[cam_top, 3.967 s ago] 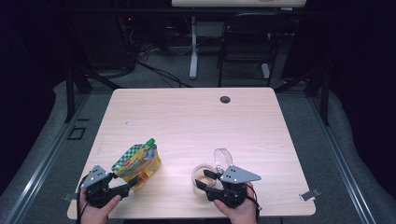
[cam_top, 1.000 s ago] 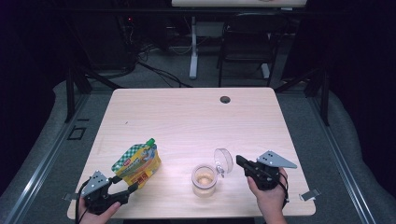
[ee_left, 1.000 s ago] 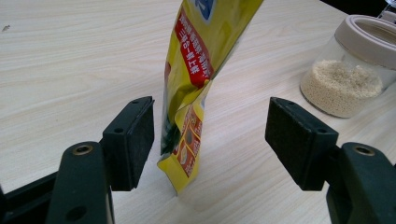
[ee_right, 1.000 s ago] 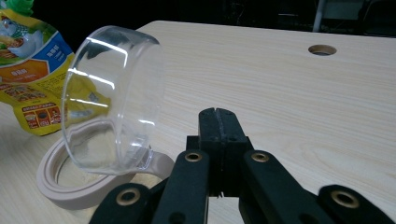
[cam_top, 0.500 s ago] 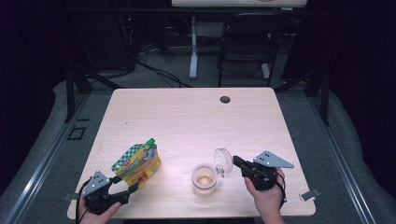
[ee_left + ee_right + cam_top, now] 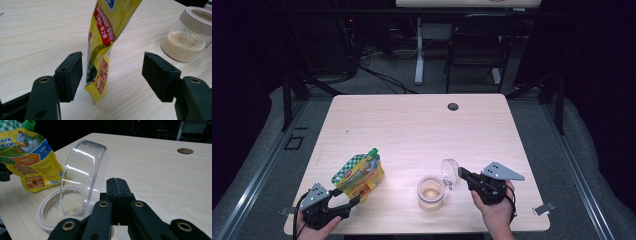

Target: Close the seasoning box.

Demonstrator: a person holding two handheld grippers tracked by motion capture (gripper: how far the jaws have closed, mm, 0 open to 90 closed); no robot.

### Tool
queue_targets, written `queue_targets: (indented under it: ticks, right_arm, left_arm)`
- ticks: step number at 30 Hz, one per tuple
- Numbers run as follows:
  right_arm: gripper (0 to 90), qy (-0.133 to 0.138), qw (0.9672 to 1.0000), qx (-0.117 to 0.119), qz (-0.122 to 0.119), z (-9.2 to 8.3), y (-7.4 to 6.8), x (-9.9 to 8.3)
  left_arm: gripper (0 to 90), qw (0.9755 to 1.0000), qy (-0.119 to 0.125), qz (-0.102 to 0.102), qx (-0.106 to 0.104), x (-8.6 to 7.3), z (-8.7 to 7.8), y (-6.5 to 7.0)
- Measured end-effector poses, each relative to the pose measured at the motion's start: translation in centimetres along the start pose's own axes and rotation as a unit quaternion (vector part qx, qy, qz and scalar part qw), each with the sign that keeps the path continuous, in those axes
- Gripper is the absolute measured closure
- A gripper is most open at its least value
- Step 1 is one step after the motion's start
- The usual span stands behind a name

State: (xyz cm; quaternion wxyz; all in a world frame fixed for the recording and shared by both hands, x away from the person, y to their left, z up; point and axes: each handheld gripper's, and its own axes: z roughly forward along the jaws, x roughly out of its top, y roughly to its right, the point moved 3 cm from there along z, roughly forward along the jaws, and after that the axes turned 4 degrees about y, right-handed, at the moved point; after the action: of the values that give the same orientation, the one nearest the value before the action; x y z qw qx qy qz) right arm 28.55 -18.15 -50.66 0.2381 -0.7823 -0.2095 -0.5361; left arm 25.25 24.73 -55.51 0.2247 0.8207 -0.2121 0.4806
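Along the near edge of the table (image 6: pixel 412 120): two hands, each with a claw, and little margin behind them. Wide bare wood beyond, out to the cable hole (image 6: pixel 453 106) by the far edge.

Near left: yellow pouch (image 6: pixel 358 175) with a green cap, standing upright. Left claw (image 6: pixel 353 202) at its near side, jaws spread wide, the pouch's bottom corner (image 6: pixel 98 75) between the pads, closer to one pad, touching neither. Hand low at the table's near edge, pointing right and away.

Near middle: jar (image 6: pixel 431 192) with pale grains inside, open, clear lid (image 6: pixel 450 171) tipped up at its right rim. Right claw (image 6: pixel 463 175) pressed fully together just beside the lid (image 6: pixel 82 177); whether anything is pinched, cannot tell. Right hand (image 6: pixel 494 210) close to the near edge, pointing left, some room left toward the right edge.
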Motion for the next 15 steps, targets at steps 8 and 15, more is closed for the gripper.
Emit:
queue_targets:
  ticks: [8,15]
  right_arm:
    - [90.0,-0.003,1.0,0.003,-0.007,0.07,-0.41,0.1]
    - [90.0,-0.002,0.9999,0.007,-0.01,0.19,-0.82,0.14]
  left_arm:
    - [33.0,1.0,0.001,0.001,0.001,0.02,-0.03,-0.03]
    - [33.0,1.0,0.001,0.001,0.001,0.04,-0.04,-0.07]
